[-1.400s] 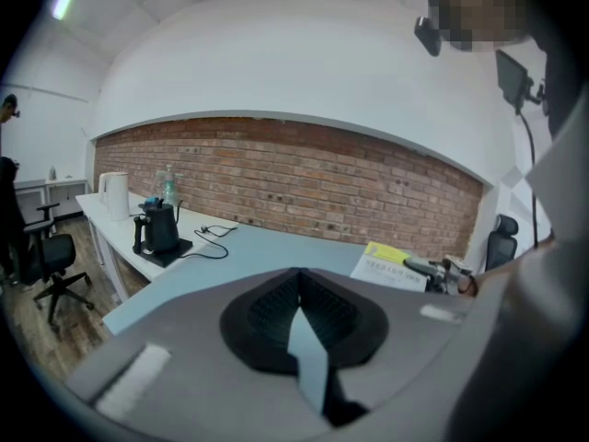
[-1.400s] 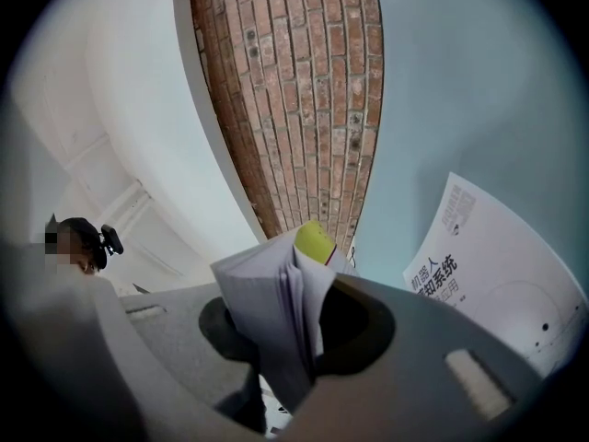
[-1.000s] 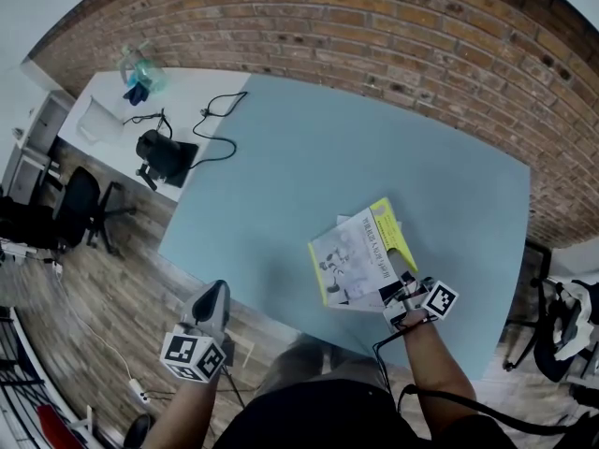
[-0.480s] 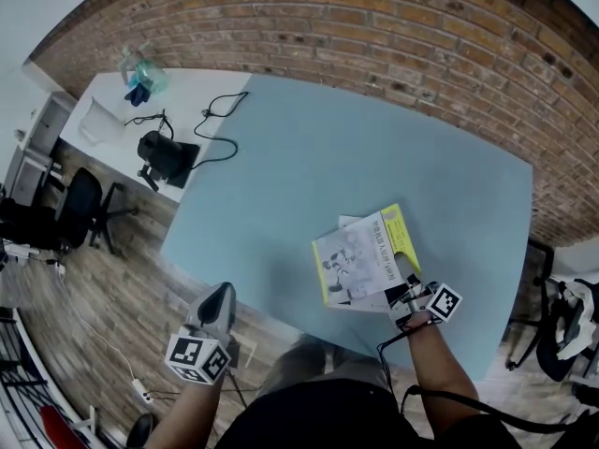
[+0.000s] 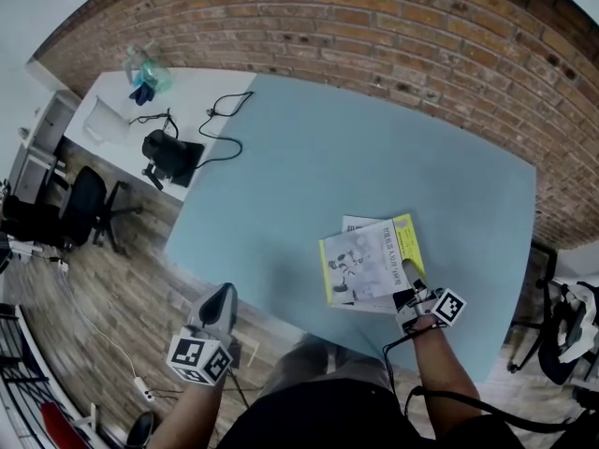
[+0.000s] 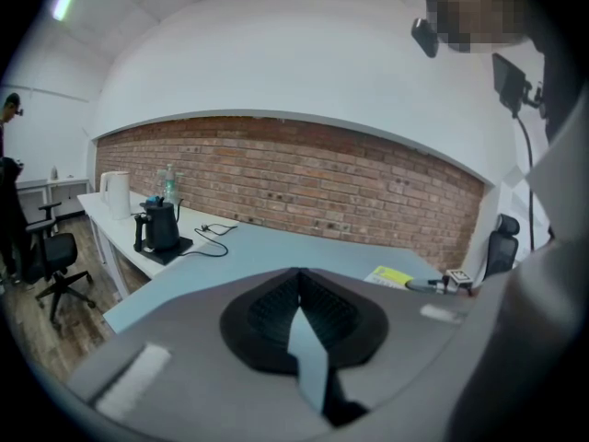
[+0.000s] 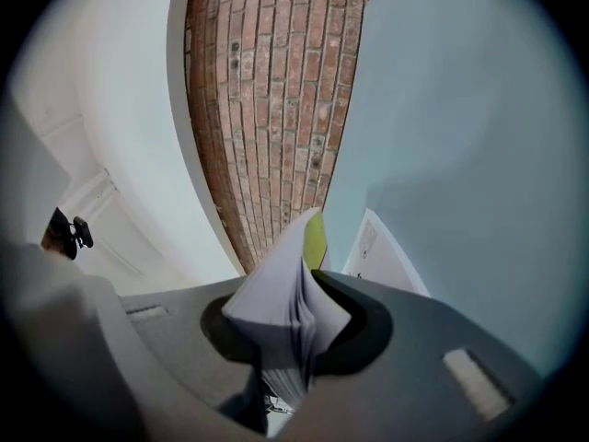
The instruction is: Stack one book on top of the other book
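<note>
We start at the right gripper (image 5: pixel 410 286): its jaws are clamped on the near edge of the upper book (image 5: pixel 367 262). They have just been closing a little further, with the fanned page edges between them. The left gripper (image 5: pixel 218 299) hangs off the table's near edge at about 7 o'clock, its jaws together on nothing.

The upper book, grey and yellow on its cover, lies over the white lower book (image 5: pixel 357 222) at about 5 o'clock on the blue table (image 5: pixel 328 138). The white one peeks out at 12 o'clock. We judge that we are in the placing step. The next move calls for settling the book flat, squaring it over the lower one, then letting go without dragging it.

Only the right gripper view shows the pages (image 7: pixel 281 316) pinched in the jaws, with a strip of the white book (image 7: pixel 385 256) beyond at 1 o'clock. Only the head view shows how skewed the overlap is. The left gripper view gives a low side look: a yellow sliver (image 6: pixel 396 275) at 3 o'clock, and a black kettle (image 6: pixel 158 226) at 9 o'clock.
</note>
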